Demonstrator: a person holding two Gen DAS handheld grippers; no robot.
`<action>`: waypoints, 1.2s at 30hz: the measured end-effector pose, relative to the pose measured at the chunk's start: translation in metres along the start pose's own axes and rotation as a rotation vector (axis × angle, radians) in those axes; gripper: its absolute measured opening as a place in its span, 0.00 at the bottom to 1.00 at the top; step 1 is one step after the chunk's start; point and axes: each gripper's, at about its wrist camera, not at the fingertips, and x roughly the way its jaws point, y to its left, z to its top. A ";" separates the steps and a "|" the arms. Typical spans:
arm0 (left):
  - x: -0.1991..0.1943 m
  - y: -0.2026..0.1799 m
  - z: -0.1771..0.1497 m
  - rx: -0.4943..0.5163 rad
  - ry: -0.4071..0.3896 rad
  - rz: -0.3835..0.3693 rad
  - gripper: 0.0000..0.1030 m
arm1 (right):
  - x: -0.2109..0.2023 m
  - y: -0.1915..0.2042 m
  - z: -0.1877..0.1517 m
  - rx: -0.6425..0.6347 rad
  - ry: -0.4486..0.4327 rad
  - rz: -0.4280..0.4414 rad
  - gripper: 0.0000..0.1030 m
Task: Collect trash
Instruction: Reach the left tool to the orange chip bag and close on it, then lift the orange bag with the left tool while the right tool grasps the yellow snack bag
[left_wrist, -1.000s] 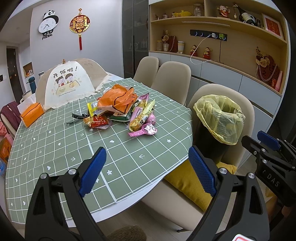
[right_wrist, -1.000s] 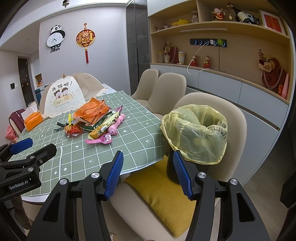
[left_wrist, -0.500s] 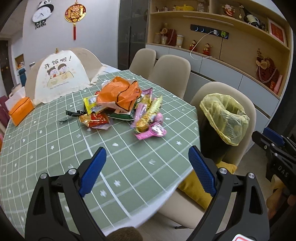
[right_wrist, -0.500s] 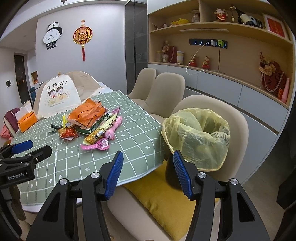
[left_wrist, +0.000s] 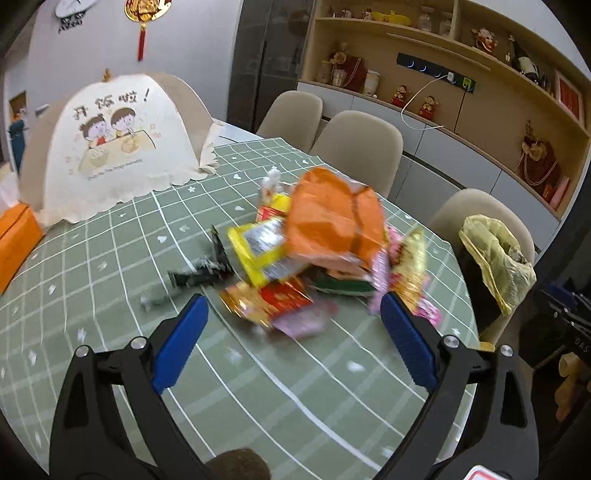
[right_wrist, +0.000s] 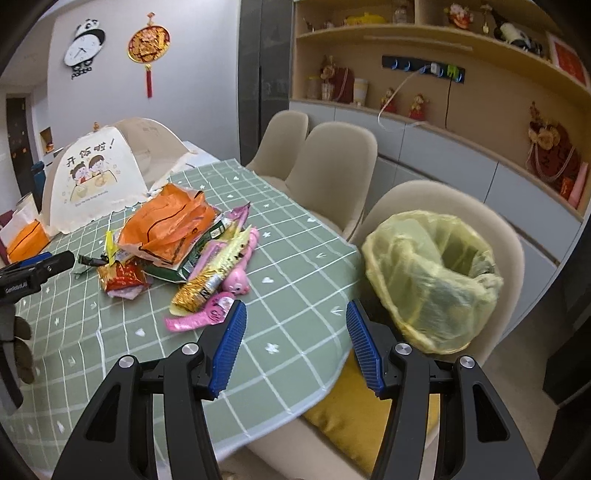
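A green checked worktop (right_wrist: 295, 280) carries one heap of wrappers (right_wrist: 177, 243) (too jumbled for us to count). We hold our left claw (left_wrist: 293, 332) spread wide, empty, before the heap; our right claw (right_wrist: 293, 341) gapes empty beside one yellow-lined bin (right_wrist: 432, 277) on one chair (right_wrist: 509, 236).

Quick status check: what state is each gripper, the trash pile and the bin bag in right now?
left gripper: open, empty, over the table.
right gripper: open, empty.
wrapper pile: heaped on the tablecloth, untouched.
yellow bin bag: mouth open, on the chair.
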 end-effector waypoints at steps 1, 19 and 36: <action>0.009 0.010 0.007 -0.010 0.022 -0.030 0.87 | 0.006 0.004 0.002 0.003 0.015 0.000 0.52; 0.132 -0.019 0.080 -0.064 0.220 -0.141 0.22 | 0.049 0.005 0.020 0.013 0.069 -0.029 0.52; 0.004 -0.010 0.099 -0.211 0.044 0.006 0.06 | 0.198 0.045 0.080 0.014 0.296 0.319 0.35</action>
